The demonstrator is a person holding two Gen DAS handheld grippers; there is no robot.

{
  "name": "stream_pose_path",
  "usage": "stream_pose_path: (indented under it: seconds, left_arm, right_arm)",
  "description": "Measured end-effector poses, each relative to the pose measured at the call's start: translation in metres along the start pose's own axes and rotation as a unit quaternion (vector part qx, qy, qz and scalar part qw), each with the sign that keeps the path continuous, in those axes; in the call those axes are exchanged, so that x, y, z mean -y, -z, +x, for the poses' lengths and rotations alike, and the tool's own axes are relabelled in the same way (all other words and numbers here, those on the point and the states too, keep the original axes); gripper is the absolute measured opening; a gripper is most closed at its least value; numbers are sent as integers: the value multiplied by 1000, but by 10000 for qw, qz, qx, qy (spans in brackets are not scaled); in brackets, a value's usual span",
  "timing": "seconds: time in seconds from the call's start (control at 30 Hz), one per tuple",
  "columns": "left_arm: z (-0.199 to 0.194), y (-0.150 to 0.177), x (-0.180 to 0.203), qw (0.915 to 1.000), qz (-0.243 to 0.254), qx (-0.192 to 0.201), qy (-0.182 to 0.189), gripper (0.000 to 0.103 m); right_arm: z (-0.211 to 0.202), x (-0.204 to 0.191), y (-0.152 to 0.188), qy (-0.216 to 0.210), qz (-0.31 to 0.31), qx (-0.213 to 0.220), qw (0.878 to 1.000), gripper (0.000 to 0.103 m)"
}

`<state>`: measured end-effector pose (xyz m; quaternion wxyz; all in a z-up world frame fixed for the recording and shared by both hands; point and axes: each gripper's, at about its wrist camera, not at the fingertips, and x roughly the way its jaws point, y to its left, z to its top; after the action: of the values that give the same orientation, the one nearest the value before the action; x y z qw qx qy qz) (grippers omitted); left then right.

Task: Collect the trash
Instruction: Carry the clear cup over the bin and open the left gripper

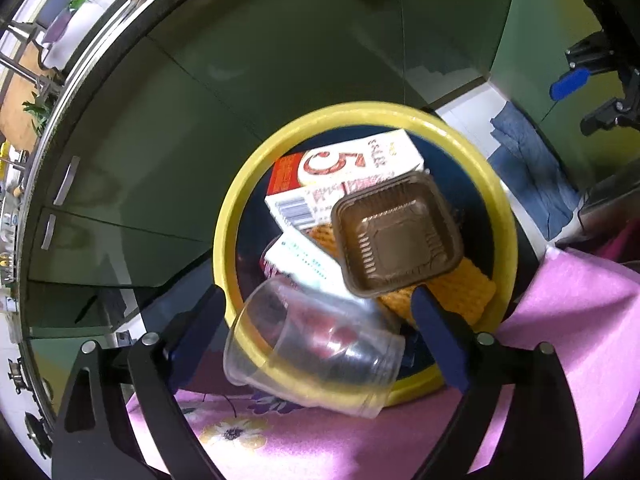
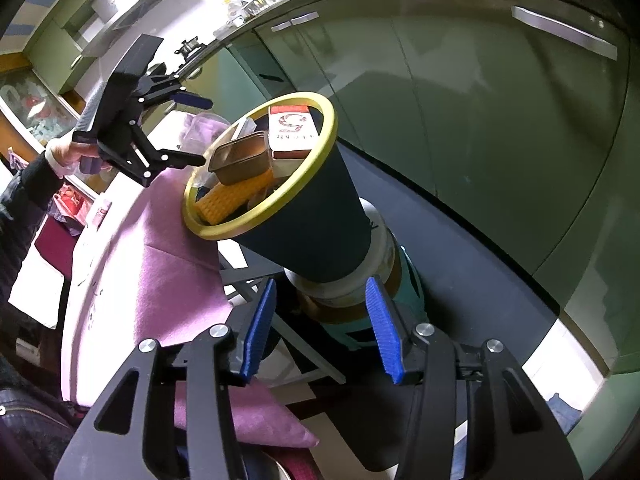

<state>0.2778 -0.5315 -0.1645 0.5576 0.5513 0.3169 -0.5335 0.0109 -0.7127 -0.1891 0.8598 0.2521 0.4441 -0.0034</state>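
Observation:
A dark blue trash bin with a yellow rim stands beside the table. It holds a red-and-white carton, a brown plastic tray and a yellow waffle-textured piece. A clear plastic cup lies on its side over the near rim, between the spread fingers of my left gripper, which is open. My right gripper is open and empty, low beside the bin's base.
A pink flowered tablecloth covers the table next to the bin. Green cabinet doors stand behind. A blue cloth lies on the floor. A patterned stand sits under the bin.

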Motion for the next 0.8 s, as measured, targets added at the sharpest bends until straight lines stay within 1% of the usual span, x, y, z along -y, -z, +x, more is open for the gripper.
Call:
stream_pose_path:
  seconds: [0.2,0.27,0.37,0.43,0.5,0.53,0.57,0.6,0.63,0.67,0.7,0.77,0.8]
  left_arm:
    - [-7,-13,10,9996,66,215,170,89]
    - [-9,-13,10,9996,74,251,105,89]
    - [-27,-11,-2,9982,-286,483,203,89]
    - [-44,-6,-13,9957,-588,670,233,89]
    - [-61,4,-30,9897,-1240,706,145,89]
    - [-68,14,-42,9825,-1734,675,108,89]
    - [-70,22,-51,9763,-2080,596,6,89]
    - [-70,33,-60,9658,-2553,431,-169,89]
    - [-69,50,-71,9466,-3202,204,-306,89]
    - [-68,61,-77,9325,-3591,60,-390,89]
    - [-65,75,-83,9121,-4051,-182,-597,89]
    - [-59,94,-89,8845,-4567,-504,-807,89]
    - [-55,97,-89,8810,-4606,-602,-900,89]
  right_arm:
    - [-3,4,1,-3,54,17,10000,47]
    - [-2,4,2,-10,64,15,10000,47]
    - [-1,5,3,-19,63,-2,10000,47]
    - [0,6,3,-27,79,5,10000,47]
    - [0,8,2,-44,93,32,9999,47]
    - [0,8,2,-55,93,44,9999,47]
    - [0,8,1,-70,90,59,9999,47]
    - [1,8,1,-90,84,66,9999,47]
    - [1,8,1,-104,78,67,9999,47]
    - [2,7,1,-124,68,66,9999,47]
    - [4,6,1,-144,53,59,9999,47]
    - [6,4,1,-166,35,49,9998,47]
    - [7,2,1,-192,20,48,9998,47]
